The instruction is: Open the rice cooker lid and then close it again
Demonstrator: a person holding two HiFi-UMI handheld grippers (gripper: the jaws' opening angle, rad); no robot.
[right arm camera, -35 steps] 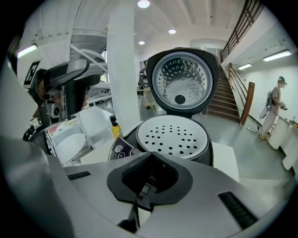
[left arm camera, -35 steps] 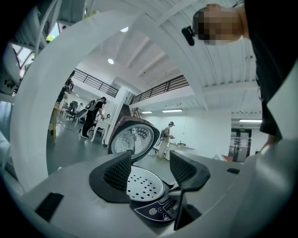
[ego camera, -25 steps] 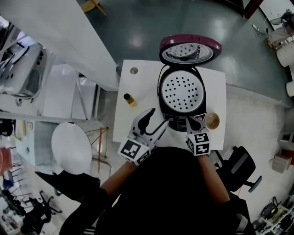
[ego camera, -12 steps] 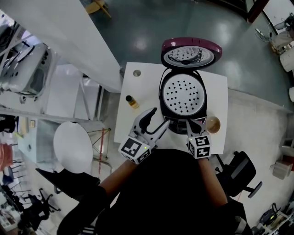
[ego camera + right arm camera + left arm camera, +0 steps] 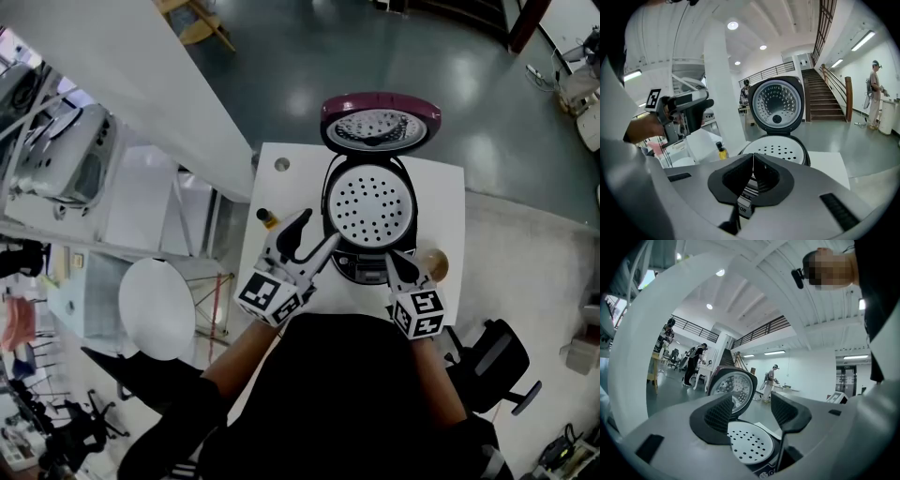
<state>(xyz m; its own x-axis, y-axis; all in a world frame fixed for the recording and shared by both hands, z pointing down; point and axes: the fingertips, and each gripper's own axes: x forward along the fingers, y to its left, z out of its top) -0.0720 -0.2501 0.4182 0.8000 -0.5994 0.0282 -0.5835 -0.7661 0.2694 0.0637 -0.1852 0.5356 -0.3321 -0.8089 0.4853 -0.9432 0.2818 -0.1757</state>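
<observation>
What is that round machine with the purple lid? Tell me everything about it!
It's a rice cooker, dark-bodied, standing on a white table. Its lid is swung up open at the back: purple outside, shiny dimpled metal inside. A white round tray full of holes sits in the top. Whether anything but the table touches it can't be told.

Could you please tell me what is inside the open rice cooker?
A white perforated steamer tray sits across the rice cooker's opening; anything beneath it is hidden.

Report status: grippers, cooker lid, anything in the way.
Left gripper open, empty. Right gripper shut, empty. Lid up, steam tray showing. Bottle and cup beside cooker, not blocking the lid.
</observation>
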